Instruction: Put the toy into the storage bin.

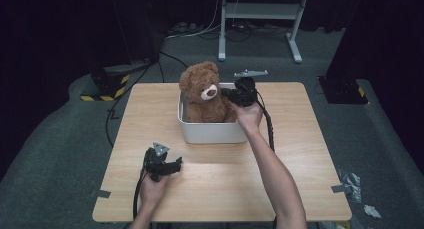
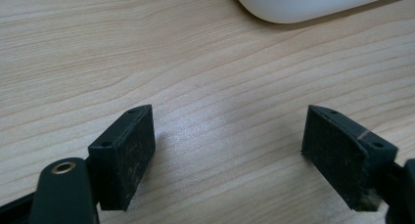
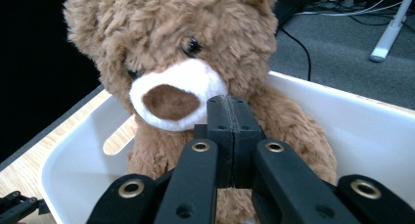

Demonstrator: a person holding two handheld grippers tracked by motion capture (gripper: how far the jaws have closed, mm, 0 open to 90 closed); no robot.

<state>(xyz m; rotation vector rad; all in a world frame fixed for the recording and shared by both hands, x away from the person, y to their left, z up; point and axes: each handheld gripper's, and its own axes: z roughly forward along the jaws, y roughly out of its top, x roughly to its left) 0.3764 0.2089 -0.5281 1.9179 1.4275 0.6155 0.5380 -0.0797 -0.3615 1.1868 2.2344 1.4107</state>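
A brown teddy bear (image 1: 201, 96) with a white muzzle sits upright in a white bin (image 1: 212, 131) at the middle back of the wooden table (image 1: 295, 149). My right gripper (image 1: 228, 95) reaches in from the bear's right side. In the right gripper view the bear (image 3: 181, 43) is close ahead inside the bin (image 3: 362, 131), and the right gripper (image 3: 228, 111) is shut just under its muzzle, pads pressed flat together with nothing seen between them. My left gripper (image 1: 169, 166) rests low over the table near the front left. In its own view the left gripper (image 2: 227, 141) is open over bare wood.
A corner of the white bin (image 2: 303, 4) shows at the top of the left gripper view. Cables trail from both grippers across the table. Beyond the table's far edge stand a metal frame (image 1: 260, 11) and floor cables. The person's forearms come in from the front edge.
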